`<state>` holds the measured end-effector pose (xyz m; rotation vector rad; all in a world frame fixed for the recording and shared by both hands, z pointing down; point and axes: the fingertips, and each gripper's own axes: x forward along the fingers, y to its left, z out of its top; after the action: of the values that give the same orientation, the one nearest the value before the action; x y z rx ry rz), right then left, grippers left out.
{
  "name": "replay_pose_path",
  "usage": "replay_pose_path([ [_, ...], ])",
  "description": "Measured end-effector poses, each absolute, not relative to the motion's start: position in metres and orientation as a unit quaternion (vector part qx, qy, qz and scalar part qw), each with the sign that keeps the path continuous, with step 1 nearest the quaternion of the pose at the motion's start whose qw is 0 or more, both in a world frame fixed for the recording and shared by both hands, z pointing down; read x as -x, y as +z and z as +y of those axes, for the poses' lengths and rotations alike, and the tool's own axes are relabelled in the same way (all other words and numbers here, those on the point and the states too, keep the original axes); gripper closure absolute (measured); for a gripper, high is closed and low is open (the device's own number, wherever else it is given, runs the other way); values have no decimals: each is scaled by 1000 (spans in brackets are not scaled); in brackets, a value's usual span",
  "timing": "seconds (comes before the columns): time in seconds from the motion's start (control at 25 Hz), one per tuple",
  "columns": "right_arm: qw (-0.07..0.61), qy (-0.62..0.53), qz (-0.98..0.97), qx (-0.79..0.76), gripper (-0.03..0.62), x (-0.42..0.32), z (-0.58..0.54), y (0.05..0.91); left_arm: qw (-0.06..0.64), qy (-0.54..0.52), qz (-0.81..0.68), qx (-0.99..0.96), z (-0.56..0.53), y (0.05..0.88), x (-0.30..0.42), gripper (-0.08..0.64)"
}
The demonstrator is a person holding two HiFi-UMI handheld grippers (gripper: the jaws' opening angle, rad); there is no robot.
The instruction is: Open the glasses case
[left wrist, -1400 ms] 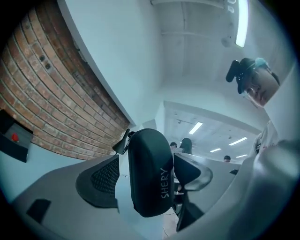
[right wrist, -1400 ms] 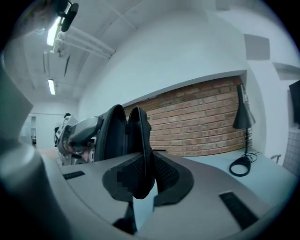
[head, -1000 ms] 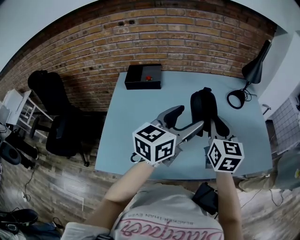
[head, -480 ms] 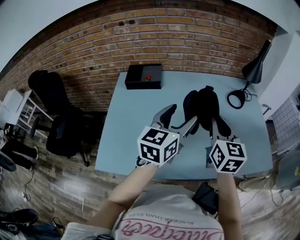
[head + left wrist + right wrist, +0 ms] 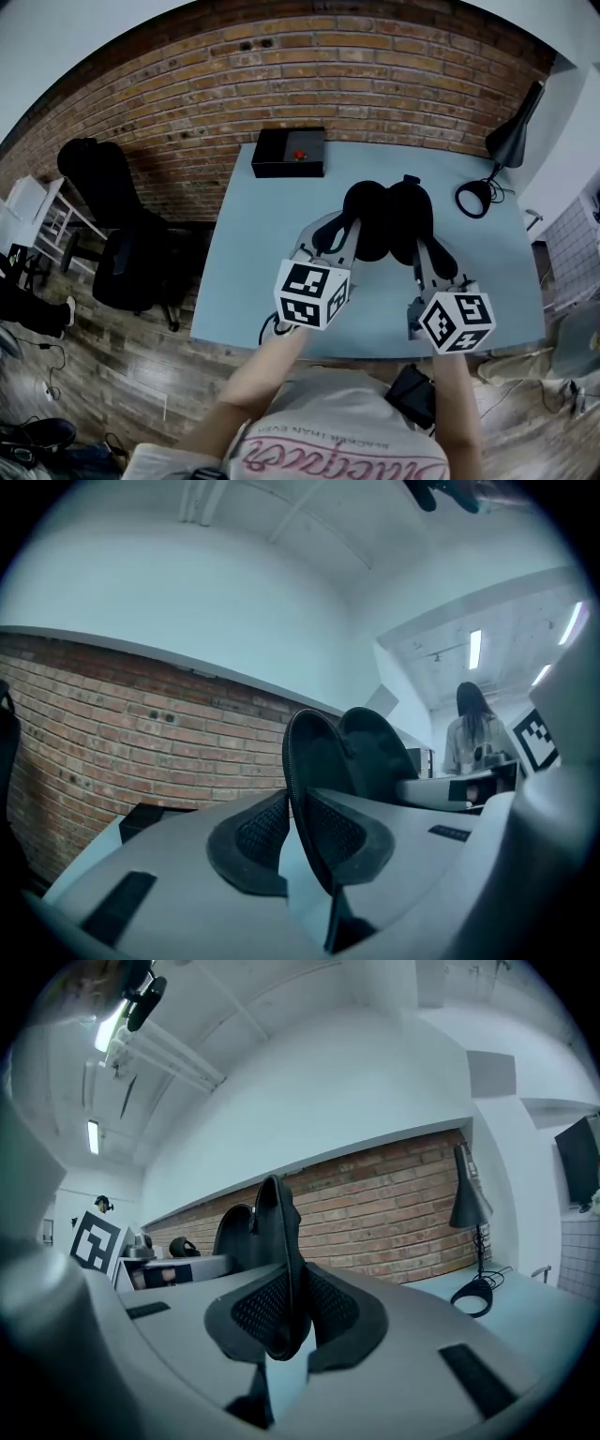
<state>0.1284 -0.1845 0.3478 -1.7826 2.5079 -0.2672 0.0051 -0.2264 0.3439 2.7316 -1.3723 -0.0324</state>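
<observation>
The black glasses case [image 5: 386, 220] is held just above the light blue table [image 5: 253, 244], spread open into two rounded halves side by side. My left gripper [image 5: 342, 234] is shut on the rim of the left half [image 5: 319, 761]; that rim stands pinched between its pads [image 5: 248, 841]. My right gripper [image 5: 424, 246] is shut on the rim of the right half [image 5: 278, 1241]. In the right gripper view the other half [image 5: 234, 1232] shows behind. Both grippers point level, away from me, toward the brick wall.
A black box with a red button [image 5: 288, 152] sits at the table's far left corner. A black desk lamp [image 5: 511, 141] and its round base [image 5: 473, 199] stand at the far right. A dark office chair [image 5: 117, 244] is left of the table. A person [image 5: 473, 733] stands far off.
My left gripper moved right to the case and shut on its left half. The case went from one upright shape to two halves spread apart. The right gripper barely moved.
</observation>
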Motion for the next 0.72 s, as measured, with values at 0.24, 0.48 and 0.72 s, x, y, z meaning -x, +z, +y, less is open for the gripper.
replay_pose_path([
  [0.24, 12, -90, 807, 583, 540, -126, -184, 357, 50, -8, -459, -887, -227, 353, -4, 514],
  [0.48, 4, -86, 805, 587, 540, -127, -183, 358, 47, -6, -455, -889, -226, 351, -5, 515],
  [0.72, -2, -85, 802, 591, 540, -129, -184, 360, 50, -9, -450, -892, -226, 351, -6, 515],
])
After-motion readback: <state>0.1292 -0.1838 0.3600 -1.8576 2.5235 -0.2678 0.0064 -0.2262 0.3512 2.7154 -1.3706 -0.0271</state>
